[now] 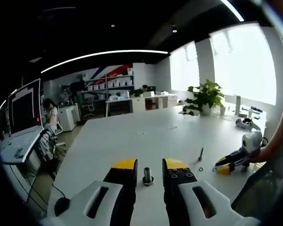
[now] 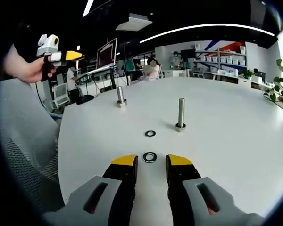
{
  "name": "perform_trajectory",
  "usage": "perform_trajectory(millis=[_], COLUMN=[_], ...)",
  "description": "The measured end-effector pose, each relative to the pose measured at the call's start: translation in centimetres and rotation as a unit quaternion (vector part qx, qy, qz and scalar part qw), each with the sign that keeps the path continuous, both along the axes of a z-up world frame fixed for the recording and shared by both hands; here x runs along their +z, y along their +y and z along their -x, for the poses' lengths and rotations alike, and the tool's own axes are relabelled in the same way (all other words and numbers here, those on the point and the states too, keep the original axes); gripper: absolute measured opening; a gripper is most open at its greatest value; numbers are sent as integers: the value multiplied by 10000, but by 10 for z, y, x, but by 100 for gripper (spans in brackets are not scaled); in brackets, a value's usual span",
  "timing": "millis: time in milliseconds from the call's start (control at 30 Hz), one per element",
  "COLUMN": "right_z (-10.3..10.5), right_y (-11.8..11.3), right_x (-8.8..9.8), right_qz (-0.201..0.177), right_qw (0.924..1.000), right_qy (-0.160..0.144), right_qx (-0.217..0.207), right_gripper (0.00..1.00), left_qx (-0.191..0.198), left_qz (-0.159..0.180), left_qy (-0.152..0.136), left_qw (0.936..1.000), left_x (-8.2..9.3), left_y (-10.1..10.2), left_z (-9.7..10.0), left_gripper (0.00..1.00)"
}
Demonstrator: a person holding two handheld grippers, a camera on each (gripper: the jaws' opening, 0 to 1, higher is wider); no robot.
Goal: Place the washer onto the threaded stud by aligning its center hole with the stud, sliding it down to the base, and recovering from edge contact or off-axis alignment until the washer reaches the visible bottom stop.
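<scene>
Two threaded studs stand upright on the white table [image 2: 236,141]: a thin one [image 2: 180,113] and a thicker one [image 2: 120,95]. One dark washer [image 2: 149,157] lies flat just ahead of my right gripper [image 2: 151,161], which is open and holds nothing. A second washer [image 2: 150,133] lies further on, before the thin stud. My left gripper [image 1: 150,165] is open, and the thick stud [image 1: 147,176] shows in the gap between its jaws. The thin stud [image 1: 201,154] and both washers [image 1: 201,168] lie to the right. A hand holds the left gripper [image 2: 71,56] up above the table.
A laptop [image 1: 23,110] sits on a stand off the table's left side, with a mouse [image 1: 61,205] near the front corner. A potted plant [image 1: 205,96] and small items stand at the far right. A grey mesh chair [image 2: 23,141] is beside the table edge.
</scene>
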State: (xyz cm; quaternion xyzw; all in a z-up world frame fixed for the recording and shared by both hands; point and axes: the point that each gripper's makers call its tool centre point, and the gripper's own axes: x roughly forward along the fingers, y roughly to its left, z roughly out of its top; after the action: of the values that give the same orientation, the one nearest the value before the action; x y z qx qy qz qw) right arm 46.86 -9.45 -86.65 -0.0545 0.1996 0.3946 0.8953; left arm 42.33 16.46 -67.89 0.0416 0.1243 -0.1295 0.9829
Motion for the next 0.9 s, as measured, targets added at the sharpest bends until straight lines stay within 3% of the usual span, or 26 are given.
perform_trajectory(millis=[267, 900], right_z=[0, -1], right_y=[3, 6], right_x=[-1, -1], right_qz=[121, 67], right_qw=[9995, 9996], right_qy=[-267, -258], right_qx=[131, 123], right_gripper=[22, 15], left_qx=[-23, -57], left_qz=[-21, -50], left_qy=[70, 124], left_qw=[10000, 9999], left_x=[-3, -8], left_y=[-2, -4], left_z=[1, 0], left_gripper=[19, 19])
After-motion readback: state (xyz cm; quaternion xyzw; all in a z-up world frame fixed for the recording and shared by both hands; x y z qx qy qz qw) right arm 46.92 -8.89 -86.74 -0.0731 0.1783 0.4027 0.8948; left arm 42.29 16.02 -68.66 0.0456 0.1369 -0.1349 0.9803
